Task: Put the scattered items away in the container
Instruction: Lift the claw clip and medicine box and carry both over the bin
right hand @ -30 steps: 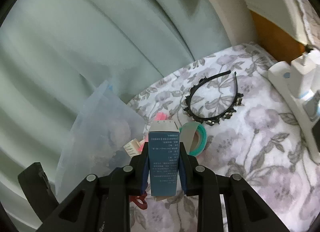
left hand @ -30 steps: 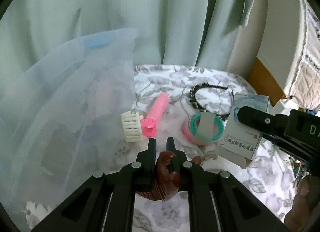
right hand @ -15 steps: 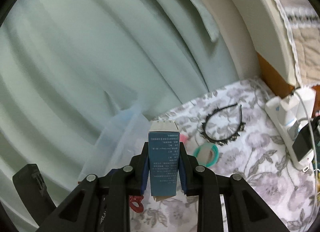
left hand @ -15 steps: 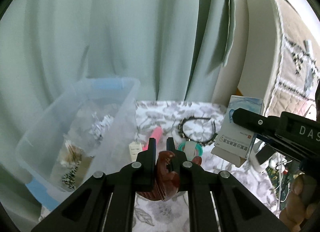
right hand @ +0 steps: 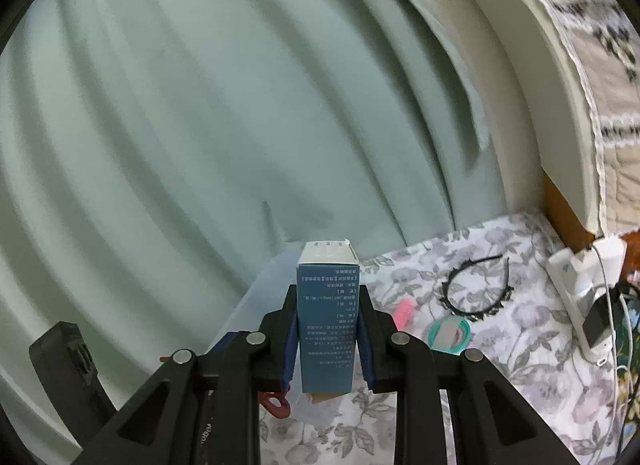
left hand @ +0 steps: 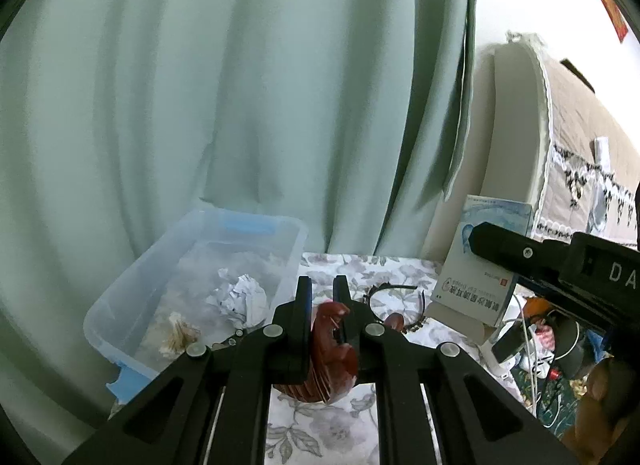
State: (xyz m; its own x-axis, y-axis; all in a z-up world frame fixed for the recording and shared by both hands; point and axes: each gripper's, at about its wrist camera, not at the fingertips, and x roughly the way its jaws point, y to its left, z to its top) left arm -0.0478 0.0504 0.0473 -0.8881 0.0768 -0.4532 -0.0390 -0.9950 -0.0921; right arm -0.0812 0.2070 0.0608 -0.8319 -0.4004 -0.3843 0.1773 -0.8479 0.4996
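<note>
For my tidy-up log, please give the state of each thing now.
Left gripper: shut on dark red hair claw clip.
Right gripper: shut on blue-white cardboard box, upright.
Clear plastic container: open, partly filled.
Black studded headband: lying on floral cloth.

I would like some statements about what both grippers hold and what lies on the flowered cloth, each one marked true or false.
1. The left gripper is shut on a dark red hair claw. True.
2. The right gripper is open and holds nothing. False: it is shut on a blue box.
3. The black headband lies inside the clear container. False: it lies on the flowered cloth.
4. Crumpled paper is in the clear container. True.
5. The teal hair ties lie on the flowered cloth. True.
</note>
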